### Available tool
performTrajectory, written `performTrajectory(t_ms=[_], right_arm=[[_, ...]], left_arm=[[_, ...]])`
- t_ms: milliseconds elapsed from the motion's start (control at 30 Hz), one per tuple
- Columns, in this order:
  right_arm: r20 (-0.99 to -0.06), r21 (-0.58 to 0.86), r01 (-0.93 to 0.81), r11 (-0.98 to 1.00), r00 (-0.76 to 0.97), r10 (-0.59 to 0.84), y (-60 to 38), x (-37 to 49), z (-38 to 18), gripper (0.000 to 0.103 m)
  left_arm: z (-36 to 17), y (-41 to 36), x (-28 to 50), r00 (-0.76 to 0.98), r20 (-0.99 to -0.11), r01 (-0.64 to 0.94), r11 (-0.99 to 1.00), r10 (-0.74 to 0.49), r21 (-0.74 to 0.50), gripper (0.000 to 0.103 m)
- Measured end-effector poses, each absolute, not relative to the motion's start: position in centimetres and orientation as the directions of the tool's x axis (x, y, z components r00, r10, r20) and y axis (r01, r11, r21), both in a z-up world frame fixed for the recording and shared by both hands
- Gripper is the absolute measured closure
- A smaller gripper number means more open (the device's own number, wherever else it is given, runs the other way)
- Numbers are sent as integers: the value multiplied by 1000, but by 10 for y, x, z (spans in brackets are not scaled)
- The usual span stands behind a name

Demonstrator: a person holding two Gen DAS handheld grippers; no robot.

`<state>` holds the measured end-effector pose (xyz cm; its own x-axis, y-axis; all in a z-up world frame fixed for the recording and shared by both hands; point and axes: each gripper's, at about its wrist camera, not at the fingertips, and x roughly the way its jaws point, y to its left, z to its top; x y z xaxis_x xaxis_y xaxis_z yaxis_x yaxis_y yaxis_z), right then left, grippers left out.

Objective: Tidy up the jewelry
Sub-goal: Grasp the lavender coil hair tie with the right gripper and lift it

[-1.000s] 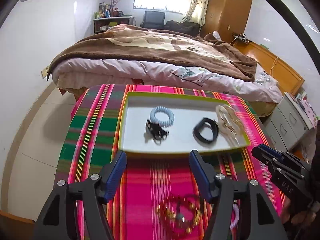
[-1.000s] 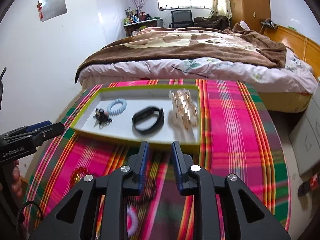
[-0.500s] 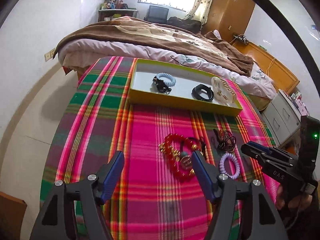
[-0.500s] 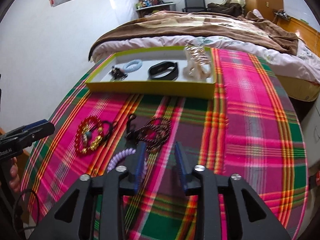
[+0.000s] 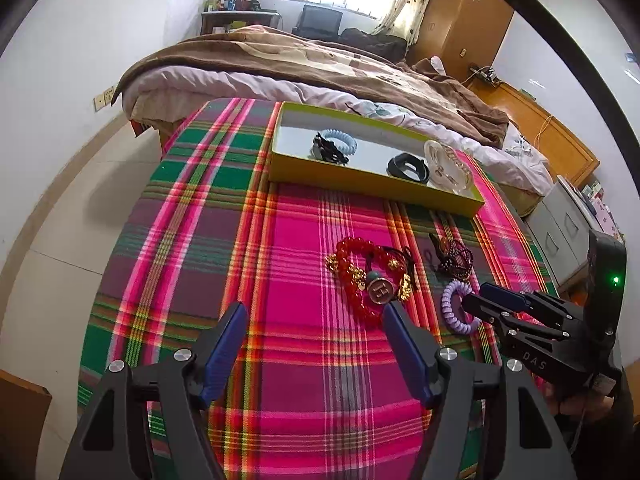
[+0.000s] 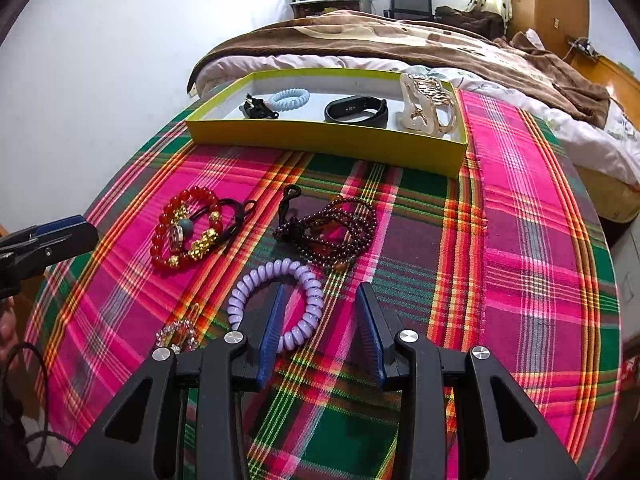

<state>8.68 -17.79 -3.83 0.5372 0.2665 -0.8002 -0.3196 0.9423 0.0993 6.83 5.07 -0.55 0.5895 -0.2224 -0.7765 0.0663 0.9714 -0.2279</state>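
A yellow-green tray [image 5: 372, 186] [image 6: 320, 140] at the table's far side holds a light blue coil tie [image 6: 289, 98], a black clip [image 6: 258, 110], a black band [image 6: 356, 110] and a gold claw clip [image 6: 426, 104]. On the plaid cloth lie a red and gold bead bracelet [image 5: 368, 276] [image 6: 186, 234], a dark bead bracelet [image 6: 332, 232] and a purple coil hair tie [image 6: 280, 304] [image 5: 456, 308]. My right gripper [image 6: 320, 320] is open, its left finger over the purple tie's ring. My left gripper [image 5: 316, 344] is open and empty, just short of the red bracelet.
A small clear bead bracelet [image 6: 178, 334] lies left of the right gripper. A bed with a brown blanket [image 5: 320, 68] stands behind the table. Grey drawers [image 5: 568, 220] stand to the right. The table edge curves off on both sides.
Both grippers have pulled back from the tray toward the loose jewelry. My right gripper has opened wider and come down over the purple hair tie.
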Motion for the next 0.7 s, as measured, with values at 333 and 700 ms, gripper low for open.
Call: performTrajectory(t_ms=[333, 700], right_arm=[[-785, 114, -326, 938, 549, 286, -190, 79, -37, 94], [-728, 147, -284, 947, 617, 298, -233, 55, -12, 94]], left_arm=[[-9, 36, 68, 566, -793, 85, 973, -225, -215, 33], [-17, -2, 69, 499, -811, 190, 952, -305, -241, 33]])
